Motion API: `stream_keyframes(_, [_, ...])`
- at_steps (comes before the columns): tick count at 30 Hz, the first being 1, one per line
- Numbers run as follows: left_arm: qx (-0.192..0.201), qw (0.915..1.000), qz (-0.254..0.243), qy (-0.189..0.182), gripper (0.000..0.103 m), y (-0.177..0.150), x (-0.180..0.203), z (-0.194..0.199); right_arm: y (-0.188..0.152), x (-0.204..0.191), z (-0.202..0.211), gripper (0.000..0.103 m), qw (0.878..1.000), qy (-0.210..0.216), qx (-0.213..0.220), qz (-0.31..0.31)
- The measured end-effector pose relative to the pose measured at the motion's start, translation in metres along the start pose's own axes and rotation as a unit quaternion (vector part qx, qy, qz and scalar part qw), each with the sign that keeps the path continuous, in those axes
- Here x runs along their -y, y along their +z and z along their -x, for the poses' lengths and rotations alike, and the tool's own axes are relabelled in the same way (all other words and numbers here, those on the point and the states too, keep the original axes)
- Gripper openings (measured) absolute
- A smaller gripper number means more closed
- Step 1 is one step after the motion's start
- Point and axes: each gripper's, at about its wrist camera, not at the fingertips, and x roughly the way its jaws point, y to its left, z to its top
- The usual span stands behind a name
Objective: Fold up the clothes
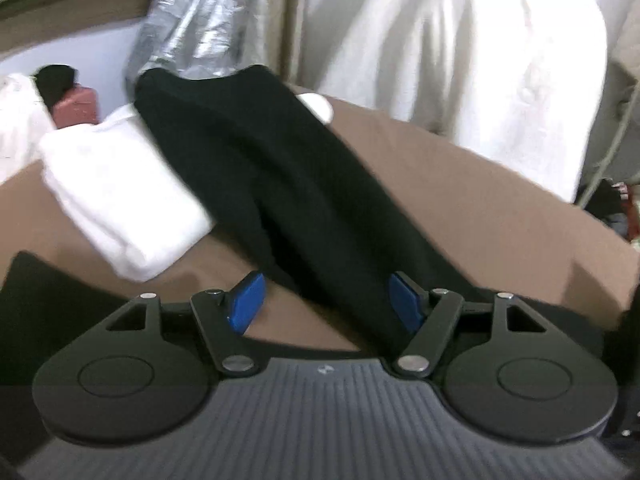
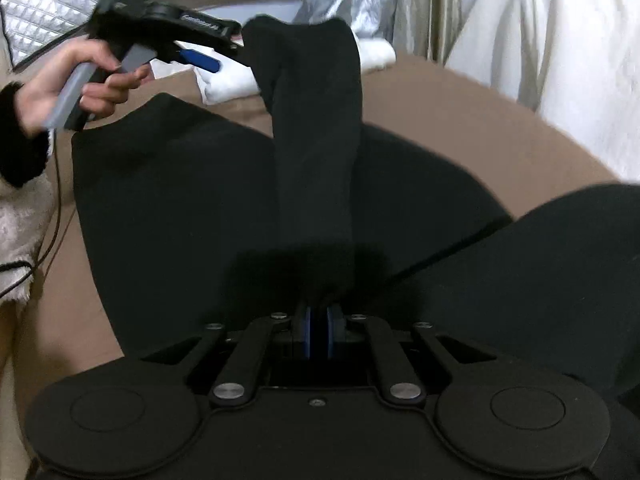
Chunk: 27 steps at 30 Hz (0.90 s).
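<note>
A black garment lies spread on the brown surface. A long narrow part of it rises off the surface, and my right gripper is shut on its near end. In the left wrist view the same black strip runs diagonally and passes between the blue pads of my left gripper, close to the right pad. The left jaws stand wide open. A hand holds the left gripper beside the strip's far end.
A folded white stack lies on the brown surface left of the strip, with a pink object behind it. Silver quilted material and pale hanging fabric stand at the back. A cable hangs at the left.
</note>
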Motion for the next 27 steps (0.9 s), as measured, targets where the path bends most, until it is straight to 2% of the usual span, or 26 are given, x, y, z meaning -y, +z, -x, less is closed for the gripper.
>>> stream_keyframes(4, [-0.013,0.9997,-0.016,-0.009,0.069,-0.009,0.026,-0.004,-0.003,0.014,-0.002,0.015,0.997,0.035,0.004,-0.07])
stream_keyframes(6, [-0.02,0.9994,-0.024,-0.014,0.069,-0.013,0.039,-0.005,-0.011,0.012,-0.012,0.015,0.995,0.041,-0.015,-0.086])
stream_keyframes(8, [-0.027,0.999,-0.032,-0.018,0.074,-0.018,0.052,-0.007,-0.018,0.012,-0.02,0.015,0.992,0.05,-0.033,-0.108])
stream_keyframes(10, [-0.028,0.9988,-0.04,-0.007,0.082,-0.022,0.06,-0.006,-0.023,0.009,-0.022,0.016,0.993,0.056,-0.034,-0.103])
stream_keyframes(16, [-0.031,0.997,-0.065,0.03,0.087,-0.035,0.085,-0.002,-0.027,0.003,-0.008,0.016,0.99,0.097,-0.02,-0.096])
stream_keyframes(17, [-0.031,0.9965,-0.069,0.037,0.081,-0.037,0.089,-0.001,-0.026,0.001,-0.007,0.016,0.991,0.099,-0.019,-0.09])
stream_keyframes(18, [-0.032,0.9959,-0.073,0.043,0.048,-0.039,0.093,-0.001,-0.028,0.001,-0.007,0.017,0.991,0.1,-0.021,-0.092])
stream_keyframes(19, [-0.032,0.9953,-0.077,0.049,0.009,-0.041,0.097,0.0,-0.029,0.001,-0.008,0.017,0.99,0.1,-0.023,-0.095])
stream_keyframes(23, [-0.034,0.9923,-0.093,0.075,0.006,-0.05,0.114,0.003,-0.022,0.004,-0.011,0.017,0.988,0.102,-0.021,-0.115])
stream_keyframes(25, [0.026,0.9928,-0.091,0.074,0.006,-0.057,0.096,0.059,-0.017,0.006,0.0,0.017,0.986,0.105,-0.003,-0.129])
stream_keyframes(26, [0.046,0.9922,-0.088,0.075,0.006,-0.065,0.086,0.086,-0.018,0.009,0.013,0.017,0.985,0.105,0.006,-0.137])
stream_keyframes(27, [0.048,0.9923,-0.083,0.079,0.006,-0.077,0.078,0.101,-0.017,0.012,0.023,0.02,0.982,0.108,0.016,-0.153])
